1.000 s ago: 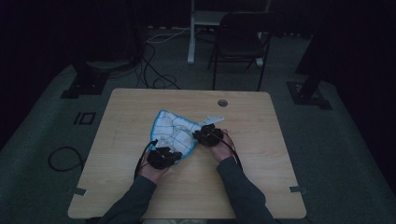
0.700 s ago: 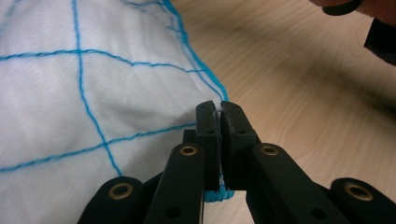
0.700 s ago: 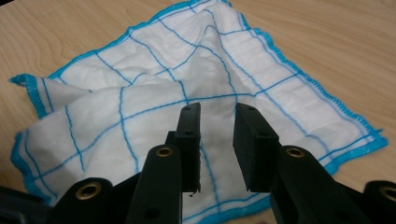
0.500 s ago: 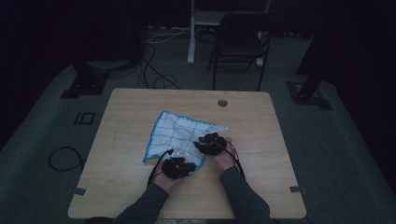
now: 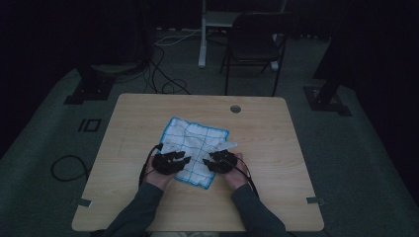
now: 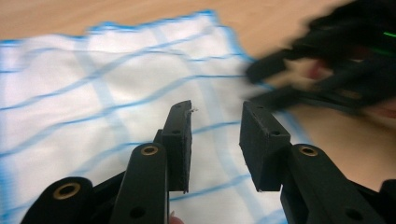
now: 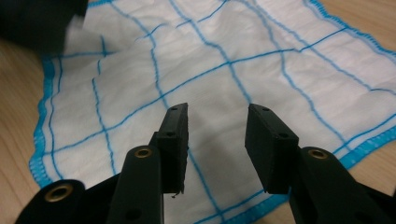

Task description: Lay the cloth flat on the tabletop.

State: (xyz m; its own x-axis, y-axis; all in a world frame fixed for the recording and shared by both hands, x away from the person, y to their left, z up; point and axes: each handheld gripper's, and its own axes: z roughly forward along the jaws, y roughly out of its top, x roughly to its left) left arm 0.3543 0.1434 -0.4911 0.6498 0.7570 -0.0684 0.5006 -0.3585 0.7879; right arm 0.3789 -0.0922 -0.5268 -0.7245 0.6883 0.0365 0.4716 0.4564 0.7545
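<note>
Table, pale wood. White cloth with blue grid is lying flat mid-table, long axis slanting from far-left to near-right; earlier it was bunched. Left gripper and right gripper are hovering over its near edge, jaws just opening, nothing between them.

Each tool is black throughout: the left tool and the right tool both carry two flat rectangular pads on thick arms pinned with brass-coloured rivets. A thin black cable trails from each tool in the high view. The person wears dark grey-green long sleeves.
</note>
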